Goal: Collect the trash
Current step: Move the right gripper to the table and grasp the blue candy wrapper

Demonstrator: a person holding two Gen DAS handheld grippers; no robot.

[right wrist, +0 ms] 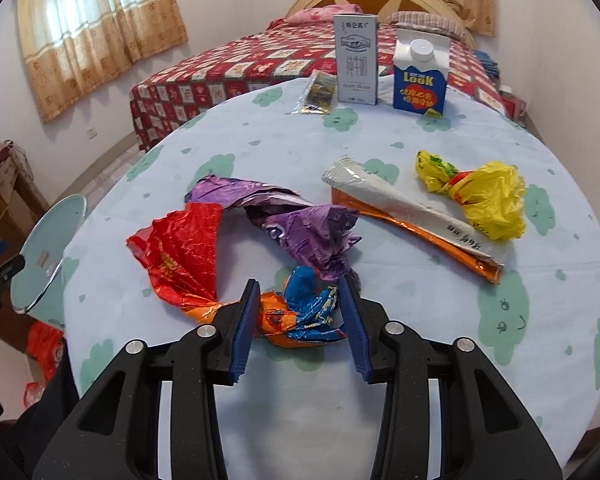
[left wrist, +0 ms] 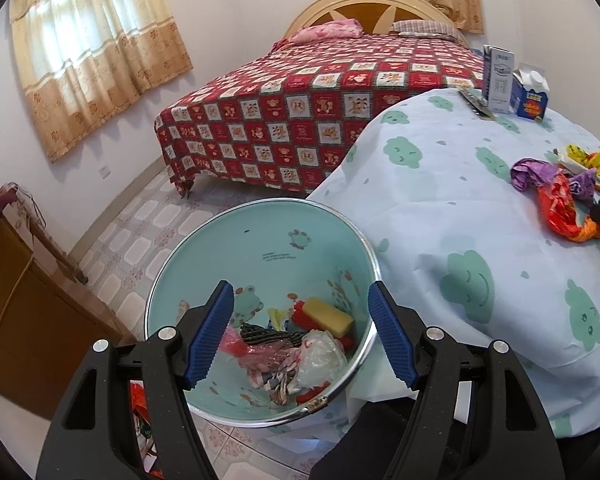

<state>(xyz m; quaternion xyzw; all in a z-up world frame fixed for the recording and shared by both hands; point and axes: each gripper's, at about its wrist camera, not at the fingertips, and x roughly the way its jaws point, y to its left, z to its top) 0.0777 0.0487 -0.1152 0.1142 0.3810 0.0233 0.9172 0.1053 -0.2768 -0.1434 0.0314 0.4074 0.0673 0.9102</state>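
My left gripper (left wrist: 300, 292) is open and empty above the mint trash bin (left wrist: 188, 280), which holds several wrappers and a yellow sponge (left wrist: 327, 316). My right gripper (right wrist: 300, 286) is open, its jaws on either side of a crumpled blue and orange wrapper (right wrist: 308, 312) on the table. A red wrapper (right wrist: 180, 256), a purple wrapper (right wrist: 300, 220), a long silver and orange packet (right wrist: 412, 216) and a yellow bag (right wrist: 484, 196) lie on the table beyond it. The red wrapper (left wrist: 560, 208) and purple wrapper (left wrist: 532, 170) also show in the left wrist view.
A round table with a cloud-print cloth (right wrist: 260, 140) carries a white milk carton (right wrist: 356, 64), a blue LOOK carton (right wrist: 420, 80) and a flat clear packet (right wrist: 320, 92) at the back. The bin (right wrist: 48, 248) stands off its left edge. A bed (left wrist: 300, 112) stands behind.
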